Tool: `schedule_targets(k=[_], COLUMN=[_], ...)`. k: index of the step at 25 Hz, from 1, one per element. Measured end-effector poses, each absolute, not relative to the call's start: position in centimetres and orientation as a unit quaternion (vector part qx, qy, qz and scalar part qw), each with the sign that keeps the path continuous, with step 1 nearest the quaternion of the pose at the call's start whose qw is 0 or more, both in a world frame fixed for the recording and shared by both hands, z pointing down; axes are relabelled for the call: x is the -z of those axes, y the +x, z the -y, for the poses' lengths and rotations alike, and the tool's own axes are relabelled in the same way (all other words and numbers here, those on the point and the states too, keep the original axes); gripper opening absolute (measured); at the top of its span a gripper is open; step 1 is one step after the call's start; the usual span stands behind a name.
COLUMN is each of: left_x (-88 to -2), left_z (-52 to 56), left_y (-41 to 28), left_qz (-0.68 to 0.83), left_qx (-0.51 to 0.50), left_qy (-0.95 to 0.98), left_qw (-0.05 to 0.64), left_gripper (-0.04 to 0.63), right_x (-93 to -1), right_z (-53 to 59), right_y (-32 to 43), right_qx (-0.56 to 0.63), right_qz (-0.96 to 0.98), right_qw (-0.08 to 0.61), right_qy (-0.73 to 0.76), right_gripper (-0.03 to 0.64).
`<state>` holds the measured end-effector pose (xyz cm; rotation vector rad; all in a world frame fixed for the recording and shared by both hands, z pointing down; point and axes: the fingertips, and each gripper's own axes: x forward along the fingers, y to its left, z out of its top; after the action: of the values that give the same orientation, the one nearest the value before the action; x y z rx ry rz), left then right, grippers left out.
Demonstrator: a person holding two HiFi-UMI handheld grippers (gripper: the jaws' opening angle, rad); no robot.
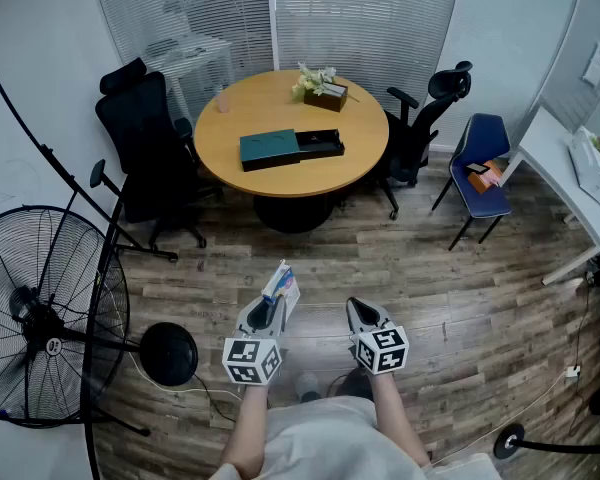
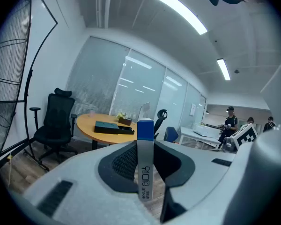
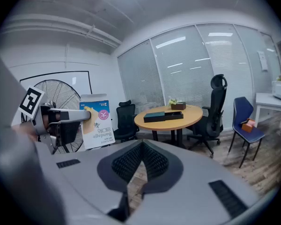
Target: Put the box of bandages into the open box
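Left gripper view: the left gripper (image 2: 145, 146) pinches the bandage box (image 2: 145, 135) edge-on between its pads, with the long axis standing up past the tips. The right gripper (image 3: 141, 149) alongside is pressed together on nothing. The open box (image 1: 319, 144) lies straight ahead and well apart, across the floor (image 1: 310, 258) on the round table (image 1: 365, 128), its length running left to right. Its dark right half seems to be the open part, though it is small here. The left arm is the one to carry forward
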<state>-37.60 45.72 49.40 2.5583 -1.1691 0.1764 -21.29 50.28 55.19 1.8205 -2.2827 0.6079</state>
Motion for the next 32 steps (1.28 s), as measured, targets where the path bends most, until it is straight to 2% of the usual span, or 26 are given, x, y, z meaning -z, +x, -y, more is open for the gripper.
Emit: schedule_targets(k=[6, 16, 32], left_x=[-48.3, -49.3, -49.4], left_z=[-46.0, -44.0, -31.3], left_y=[-38.5, -36.2, -28.4], left_qz=[0.399, 0.384, 0.361], left_qx=[-0.045, -0.048, -0.083], left_qy=[0.903, 0.907, 0.916], left_qw=[0.156, 0.167, 0.151], left_gripper=[0.078, 0.078, 0.078], right_x=[-54.9, -55.6, -55.7], right_z=[-50.9, -50.1, -38.0], right_y=[-22.4, -19.9, -11.6], right_qx=[-0.194, -0.204, -0.223], right_qz=[0.760, 0.745, 0.724], right_qw=[0.080, 0.083, 0.065], right_qy=[0.615, 0.630, 0.649], right_gripper=[-0.005, -0.003, -0.003])
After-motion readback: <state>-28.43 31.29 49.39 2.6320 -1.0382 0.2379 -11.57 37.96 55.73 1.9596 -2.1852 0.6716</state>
